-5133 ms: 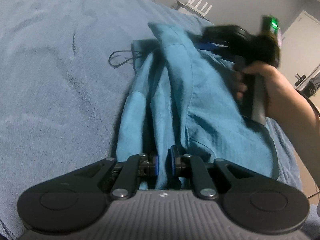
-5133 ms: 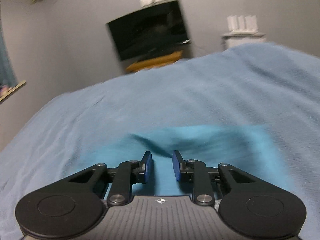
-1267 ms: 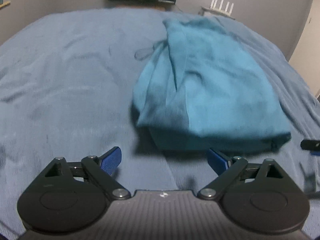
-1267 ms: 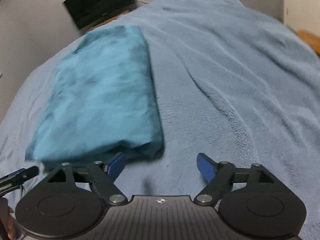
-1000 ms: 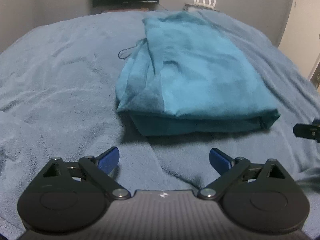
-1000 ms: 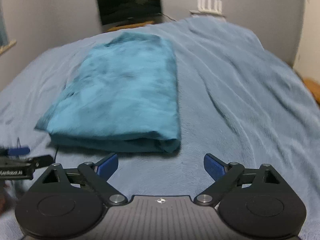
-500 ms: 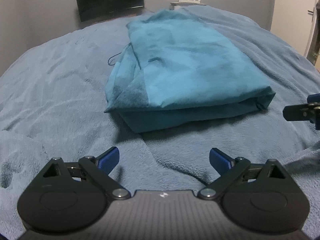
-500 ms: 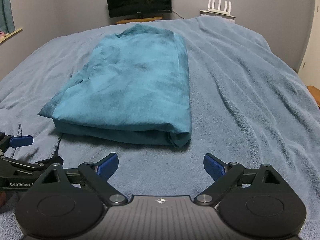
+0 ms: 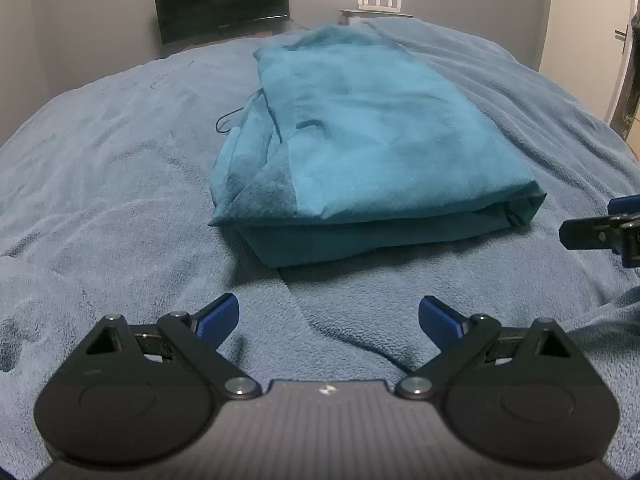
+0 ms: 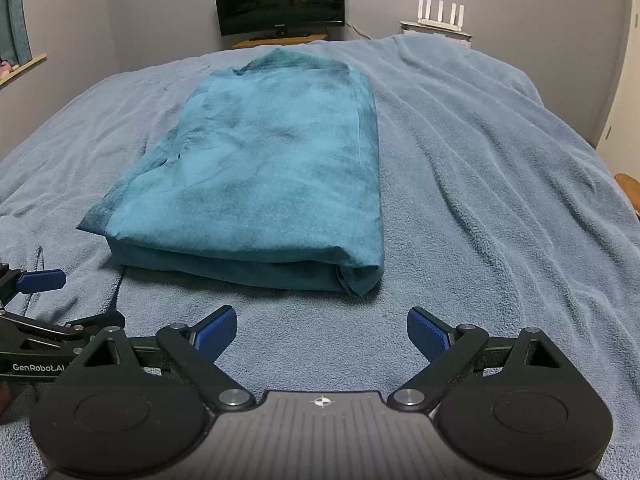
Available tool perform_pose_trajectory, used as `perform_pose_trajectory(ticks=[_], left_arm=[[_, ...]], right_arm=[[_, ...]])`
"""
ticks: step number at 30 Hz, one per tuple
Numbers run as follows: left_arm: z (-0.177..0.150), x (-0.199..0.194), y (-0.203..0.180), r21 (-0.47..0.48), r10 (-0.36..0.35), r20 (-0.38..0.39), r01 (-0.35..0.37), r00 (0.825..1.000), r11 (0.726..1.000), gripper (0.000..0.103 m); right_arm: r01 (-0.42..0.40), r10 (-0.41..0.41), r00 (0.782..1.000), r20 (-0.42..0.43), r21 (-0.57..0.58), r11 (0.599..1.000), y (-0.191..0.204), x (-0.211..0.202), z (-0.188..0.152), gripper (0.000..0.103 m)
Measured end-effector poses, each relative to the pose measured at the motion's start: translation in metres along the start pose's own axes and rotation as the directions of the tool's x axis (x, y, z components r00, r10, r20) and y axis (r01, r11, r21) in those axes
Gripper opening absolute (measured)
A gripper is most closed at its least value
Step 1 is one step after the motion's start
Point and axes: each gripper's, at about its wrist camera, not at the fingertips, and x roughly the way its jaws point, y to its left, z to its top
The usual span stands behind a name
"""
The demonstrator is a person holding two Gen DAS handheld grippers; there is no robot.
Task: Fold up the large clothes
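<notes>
Folded teal garment [image 10: 260, 176] lies on the bed [image 10: 480, 184] just ahead of both hand-held grippers, left [image 9: 328, 316] and right [image 10: 320, 328], jaws spread wide, empty; tidying its loose near-left corner would likely finish neatly.

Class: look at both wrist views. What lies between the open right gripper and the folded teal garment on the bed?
Only bare blue-grey fleece blanket separates the right gripper from the folded teal garment; the right wrist view shows it best.

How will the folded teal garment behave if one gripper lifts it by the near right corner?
The garment is probably floppy: its stacked layers look soft and creased, so lifting one corner would likely let them sag and the fold open. Pushing it may drag on the fuzzy blanket rather than slide.
</notes>
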Motion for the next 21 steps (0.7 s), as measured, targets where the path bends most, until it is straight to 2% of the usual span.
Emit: perform_pose_trajectory(ticks=[21], left_arm=[[0.0004,0.0021,0.0012,-0.013,0.000,-0.009,0.000,1.000,1.000,0.097]], right_arm=[[0.002,-0.002,1.000,-0.005,0.003,1.000,0.0009,0.0013,-0.0009,0.094]])
